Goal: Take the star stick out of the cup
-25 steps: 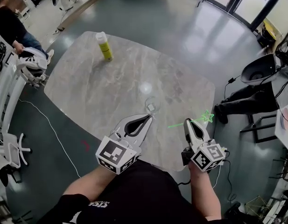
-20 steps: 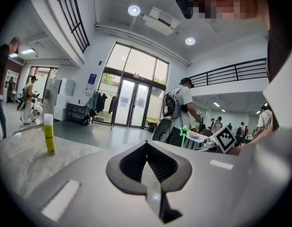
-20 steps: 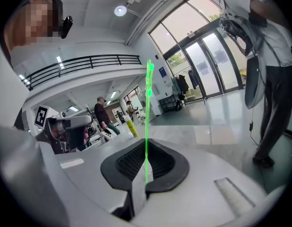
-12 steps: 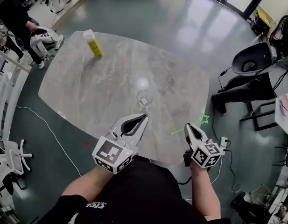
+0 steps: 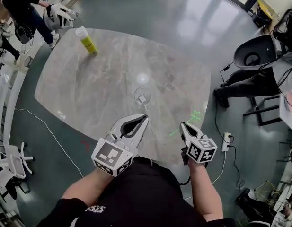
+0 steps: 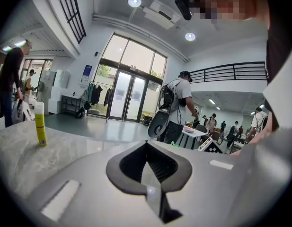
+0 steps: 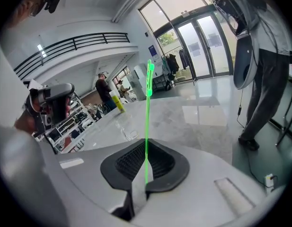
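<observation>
Right gripper view shows the star stick (image 7: 147,122) already out, rising from the shut jaws of the right gripper (image 5: 184,126). The empty cup (image 5: 142,96) stands apart on the table (image 5: 89,89). The left gripper (image 5: 143,118) is closed on nothing. Pinched so thinly, the stick could pivot or slip and fall near the table's edge.

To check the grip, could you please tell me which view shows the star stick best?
The right gripper view: the star stick rises, bright green, from between the shut jaws up to its star. The head view shows only a thin, faint line; the left gripper view shows almost nothing of it.
</observation>
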### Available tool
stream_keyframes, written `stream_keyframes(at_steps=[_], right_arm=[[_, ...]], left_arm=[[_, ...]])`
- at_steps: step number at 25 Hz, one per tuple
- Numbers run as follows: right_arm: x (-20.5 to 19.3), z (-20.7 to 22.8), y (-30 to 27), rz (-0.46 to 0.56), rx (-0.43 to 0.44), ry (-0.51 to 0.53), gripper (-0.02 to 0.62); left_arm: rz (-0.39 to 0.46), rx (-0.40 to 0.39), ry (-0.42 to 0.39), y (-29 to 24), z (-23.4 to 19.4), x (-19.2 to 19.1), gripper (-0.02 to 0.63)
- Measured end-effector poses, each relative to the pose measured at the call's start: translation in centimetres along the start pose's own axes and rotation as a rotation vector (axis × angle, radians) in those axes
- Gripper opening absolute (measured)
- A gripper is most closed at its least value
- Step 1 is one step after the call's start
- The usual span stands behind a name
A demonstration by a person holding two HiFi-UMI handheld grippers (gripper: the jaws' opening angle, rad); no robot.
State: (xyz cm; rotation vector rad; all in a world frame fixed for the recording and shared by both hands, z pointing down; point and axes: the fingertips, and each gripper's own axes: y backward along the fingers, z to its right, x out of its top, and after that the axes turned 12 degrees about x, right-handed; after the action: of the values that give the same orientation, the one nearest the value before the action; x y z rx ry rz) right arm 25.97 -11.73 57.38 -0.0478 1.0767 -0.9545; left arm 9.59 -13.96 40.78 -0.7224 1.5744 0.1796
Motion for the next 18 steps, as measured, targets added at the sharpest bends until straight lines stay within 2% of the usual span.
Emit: stream_keyframes(at_steps=[6, 11, 15, 18], right_arm=[[-1.0, 1.1, -1.9, -0.037, -0.015, -0.004, 0.029], [-1.7, 2.5, -3.5, -0.08, -0.035, -0.008, 0.028], [-2.6, 3.5, -5.2, -0.133, -0.045, -0.01, 0.024], [-3.4, 4.5, -6.2, -0.16, -0.067, -0.052, 0.023]], left_arm=[[-0.023, 0.021, 0.01, -0.2, -1.4, -0.9, 0.002], [-0.032, 0.047, 0.071, -0.5, -2.9, -1.4, 0.002], [-0.039, 0.05, 0.09, -1.2, -3.6, -2.0, 0.002], [-0.043, 0.048, 0.099, -1.5, -3.7, -2.5, 0.002]])
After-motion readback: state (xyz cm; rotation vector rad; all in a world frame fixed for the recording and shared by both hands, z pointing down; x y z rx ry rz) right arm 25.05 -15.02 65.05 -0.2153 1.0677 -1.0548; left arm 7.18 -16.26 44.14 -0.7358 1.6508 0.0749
